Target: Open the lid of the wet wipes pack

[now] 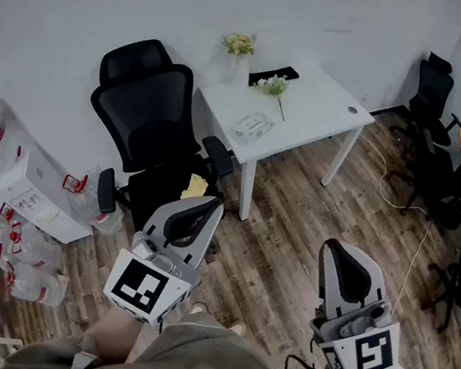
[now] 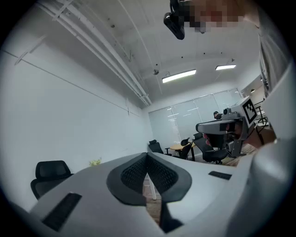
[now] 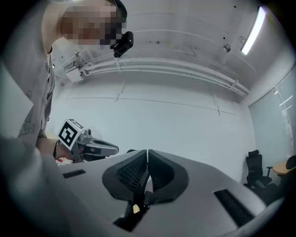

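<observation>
Grey tongs (image 2: 147,156) (image 3: 147,152) closed, seemingly empty

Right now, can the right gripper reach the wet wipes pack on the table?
Probably not yet. The right gripper is shut, near the person's body, and the wet wipes pack lies on the white table across the floor. Nothing blocks it; stepping closer should do.

Wipes pack (image 1: 251,127) lying on table (image 1: 331,108), flowers (image 1: 239,47) sitting behind it, office chair (image 1: 149,122) standing left of the table.
</observation>
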`<state>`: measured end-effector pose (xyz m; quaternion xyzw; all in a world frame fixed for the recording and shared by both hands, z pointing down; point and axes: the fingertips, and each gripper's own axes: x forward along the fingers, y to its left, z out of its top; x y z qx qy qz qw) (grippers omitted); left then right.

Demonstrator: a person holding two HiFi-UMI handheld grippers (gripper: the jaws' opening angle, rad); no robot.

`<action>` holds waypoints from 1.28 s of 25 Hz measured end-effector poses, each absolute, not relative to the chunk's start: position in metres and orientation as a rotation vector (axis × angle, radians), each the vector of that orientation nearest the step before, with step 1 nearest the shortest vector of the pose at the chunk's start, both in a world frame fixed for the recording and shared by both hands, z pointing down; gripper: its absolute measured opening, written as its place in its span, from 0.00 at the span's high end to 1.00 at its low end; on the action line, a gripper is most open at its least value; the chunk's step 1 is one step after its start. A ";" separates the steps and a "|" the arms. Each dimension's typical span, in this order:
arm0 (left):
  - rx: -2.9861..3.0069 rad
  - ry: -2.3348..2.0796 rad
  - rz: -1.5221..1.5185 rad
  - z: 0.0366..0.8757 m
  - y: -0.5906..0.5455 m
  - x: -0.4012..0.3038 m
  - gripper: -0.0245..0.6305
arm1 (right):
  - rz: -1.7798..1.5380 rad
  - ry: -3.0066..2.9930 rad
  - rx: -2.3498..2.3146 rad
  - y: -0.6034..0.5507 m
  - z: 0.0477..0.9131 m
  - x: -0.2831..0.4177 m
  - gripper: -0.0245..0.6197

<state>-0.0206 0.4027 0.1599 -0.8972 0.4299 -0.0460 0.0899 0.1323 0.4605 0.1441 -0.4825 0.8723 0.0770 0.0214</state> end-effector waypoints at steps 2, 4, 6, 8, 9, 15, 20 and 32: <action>-2.665 1.288 -0.143 0.163 0.400 -0.020 0.94 | 0.210 2.666 -1.508 0.456 0.145 0.139 0.91; -2.663 1.296 -0.147 0.165 0.397 -0.019 0.94 | 0.195 2.651 -1.517 0.453 0.146 0.144 0.91; -2.663 1.297 -0.142 0.164 0.394 -0.017 0.94 | 0.197 2.656 -1.525 0.451 0.147 0.147 0.91; -2.665 1.297 -0.139 0.163 0.393 -0.015 0.94 | 0.201 2.663 -1.529 0.450 0.149 0.149 0.91; -2.667 1.296 -0.139 0.163 0.392 -0.013 0.94 | 0.198 2.666 -1.529 0.450 0.150 0.150 0.91; -2.685 1.280 -0.153 0.168 0.390 -0.007 0.94 | 0.204 2.661 -1.547 0.447 0.155 0.154 0.91; -2.688 1.264 -0.154 0.170 0.375 -0.002 0.94 | 0.240 2.533 -1.657 0.433 0.150 0.172 0.83; -2.745 1.226 -0.153 0.202 0.280 0.014 0.94 | 0.200 2.616 -1.668 0.338 0.183 0.174 0.71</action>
